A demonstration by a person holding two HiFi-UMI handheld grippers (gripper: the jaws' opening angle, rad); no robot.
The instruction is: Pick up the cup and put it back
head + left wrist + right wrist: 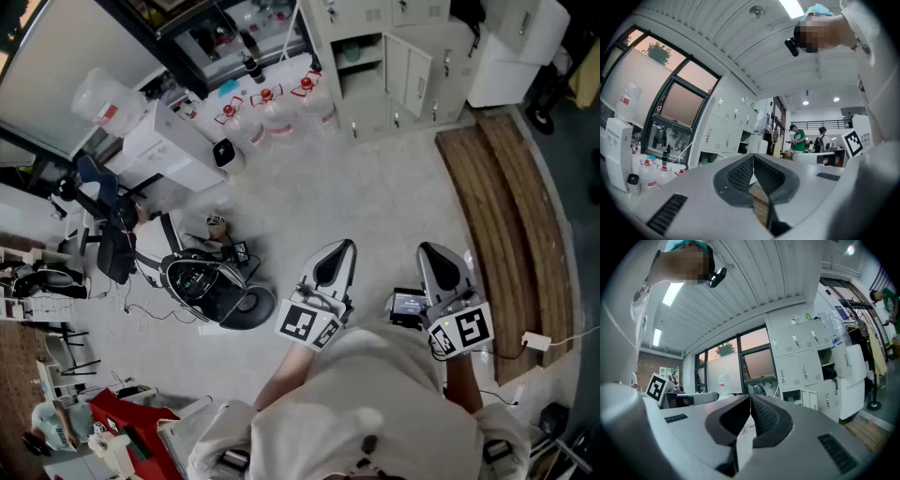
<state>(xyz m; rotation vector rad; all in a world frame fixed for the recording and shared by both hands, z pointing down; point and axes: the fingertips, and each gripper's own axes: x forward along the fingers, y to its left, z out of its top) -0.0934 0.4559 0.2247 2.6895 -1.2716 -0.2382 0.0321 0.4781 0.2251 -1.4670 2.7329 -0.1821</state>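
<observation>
Three big clear water bottles (267,101) with red caps stand in a row on the floor at the far side, just beside a white cabinet (412,66). One open compartment of the cabinet holds something pale green. A fourth bottle (103,98) sits upside down on a white dispenser (169,145) at the far left. A white pot with a dark top (225,153) stands just beside the dispenser.

What looks like a small cup (217,225) stands on the floor left of the person, near a heap of black gear and well apart from both grippers; what is in it cannot be made out.

The left gripper (342,248) and right gripper (429,251) are held level side by side. Each has its jaws clenched tip to tip with nothing between them.

Only the left gripper view shows two people (799,138) standing far off; it also shows the dispenser and bottles from the side. The right gripper view alone shows a wide window (740,366) with an evening sky. Only the head view shows the cup.
</observation>
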